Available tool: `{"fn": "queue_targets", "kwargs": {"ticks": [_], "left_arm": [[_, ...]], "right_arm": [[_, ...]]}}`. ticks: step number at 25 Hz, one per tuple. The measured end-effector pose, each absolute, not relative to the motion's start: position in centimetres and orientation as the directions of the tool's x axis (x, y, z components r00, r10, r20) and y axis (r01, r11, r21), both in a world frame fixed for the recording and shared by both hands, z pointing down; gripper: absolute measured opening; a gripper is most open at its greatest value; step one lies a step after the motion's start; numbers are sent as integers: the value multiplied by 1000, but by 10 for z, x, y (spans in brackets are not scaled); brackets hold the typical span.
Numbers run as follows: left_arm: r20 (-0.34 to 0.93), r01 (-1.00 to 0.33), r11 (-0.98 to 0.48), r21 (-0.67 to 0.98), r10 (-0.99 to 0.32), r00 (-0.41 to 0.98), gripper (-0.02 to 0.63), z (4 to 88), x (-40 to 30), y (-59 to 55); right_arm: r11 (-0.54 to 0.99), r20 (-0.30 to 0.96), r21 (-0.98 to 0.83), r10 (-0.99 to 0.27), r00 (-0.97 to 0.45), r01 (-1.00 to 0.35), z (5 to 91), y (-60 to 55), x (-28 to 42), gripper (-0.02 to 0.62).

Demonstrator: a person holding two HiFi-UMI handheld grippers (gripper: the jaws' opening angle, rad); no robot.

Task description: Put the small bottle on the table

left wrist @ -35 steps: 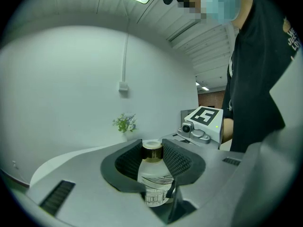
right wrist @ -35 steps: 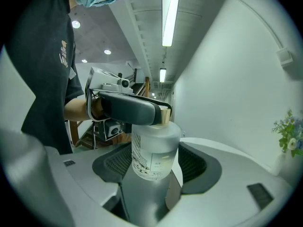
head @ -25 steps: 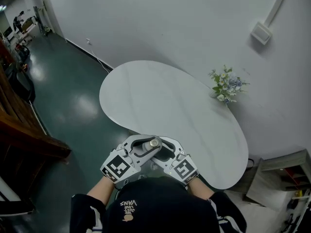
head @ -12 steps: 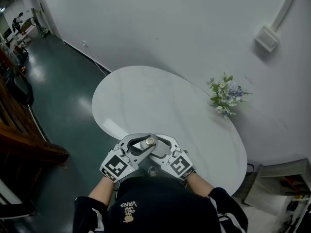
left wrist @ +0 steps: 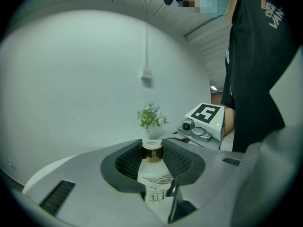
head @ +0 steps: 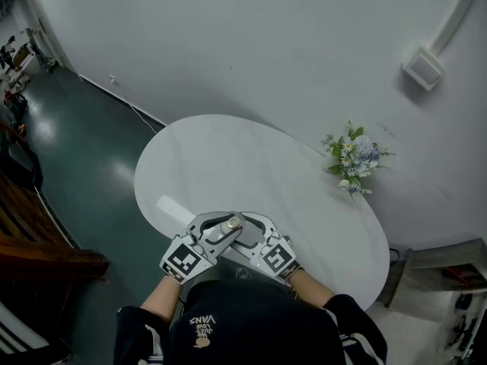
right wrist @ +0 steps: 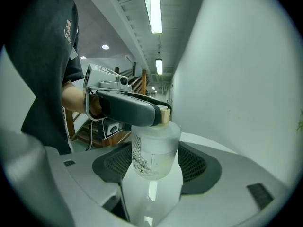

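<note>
Now left gripper (left wrist: 152, 146) clamps small bottle (left wrist: 155, 175) neck, right gripper (right wrist: 154, 159) clamps its body

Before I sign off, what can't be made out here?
- Head view: small frosted glass bottle with gold cap shows only that cap; left gripper and right gripper cover the rest.
- Left gripper view: the jaw hides the base; label print too small.
- Right gripper view: left gripper's jaw covers the cap; whether right gripper's pads press the bottle is unclear.
</note>
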State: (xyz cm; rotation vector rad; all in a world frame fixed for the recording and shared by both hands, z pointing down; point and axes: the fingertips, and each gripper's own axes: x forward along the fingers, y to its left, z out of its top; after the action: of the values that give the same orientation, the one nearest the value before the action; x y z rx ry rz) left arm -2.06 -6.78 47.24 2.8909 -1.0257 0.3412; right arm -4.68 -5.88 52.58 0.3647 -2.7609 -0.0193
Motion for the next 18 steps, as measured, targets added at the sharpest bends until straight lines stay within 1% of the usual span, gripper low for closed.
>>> {"fn": "queue_targets", "kwargs": {"ticks": [10,18], "left_arm": [[264,-522,-851,-52,-516,815,149,485,-57,-149],[275,-466,-883,-51,-461,844,147,502,-81,-203]], "right_arm": [[920,334,51,-383,-861,-389,539,-143,-85,275],[892,357,73,-442,-823,-447,555,-200,-108,273]]}}
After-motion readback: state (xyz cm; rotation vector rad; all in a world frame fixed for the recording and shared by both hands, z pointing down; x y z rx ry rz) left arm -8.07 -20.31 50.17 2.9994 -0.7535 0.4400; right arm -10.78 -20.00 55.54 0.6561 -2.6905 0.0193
